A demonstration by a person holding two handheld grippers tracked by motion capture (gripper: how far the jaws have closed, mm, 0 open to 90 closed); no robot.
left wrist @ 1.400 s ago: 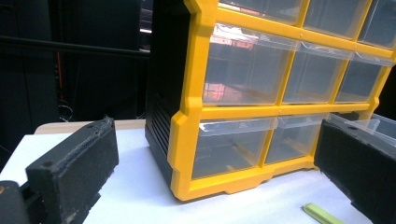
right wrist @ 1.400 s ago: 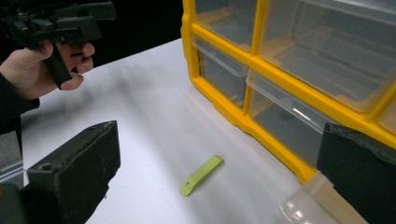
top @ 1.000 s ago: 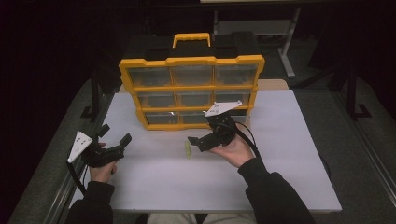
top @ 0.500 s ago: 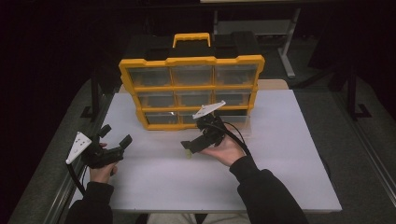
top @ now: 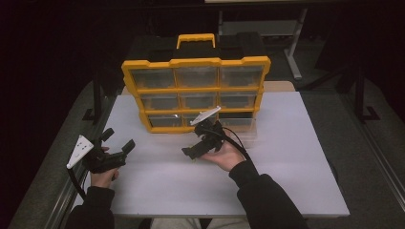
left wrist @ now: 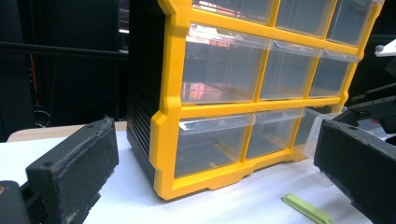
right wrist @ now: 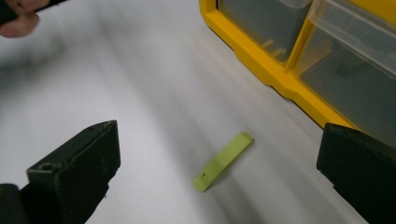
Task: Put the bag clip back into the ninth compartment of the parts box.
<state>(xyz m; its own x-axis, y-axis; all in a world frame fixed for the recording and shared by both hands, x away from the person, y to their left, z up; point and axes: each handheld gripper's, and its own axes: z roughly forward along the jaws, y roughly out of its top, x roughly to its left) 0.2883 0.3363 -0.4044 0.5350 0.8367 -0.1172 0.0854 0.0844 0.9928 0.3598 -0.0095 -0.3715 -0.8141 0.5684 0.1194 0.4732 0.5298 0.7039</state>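
Right hand-held gripper (right wrist: 219, 172) spread wide over green strip (right wrist: 223, 161), lower centre | left hand-held gripper (top: 117, 143) spread, lower left | strip flat on surface (right wrist: 140, 93)

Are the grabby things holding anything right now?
No. Both are open and empty. The green strip lies flat on the table, between the right gripper's spread fingers but untouched. The left gripper holds nothing.

Organiser (top: 196, 95) apparently close behind strip (right wrist: 223, 161)

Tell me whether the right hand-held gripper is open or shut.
Open: the right hand-held gripper has its jaws wide apart, with the green strip lying on the table between them.
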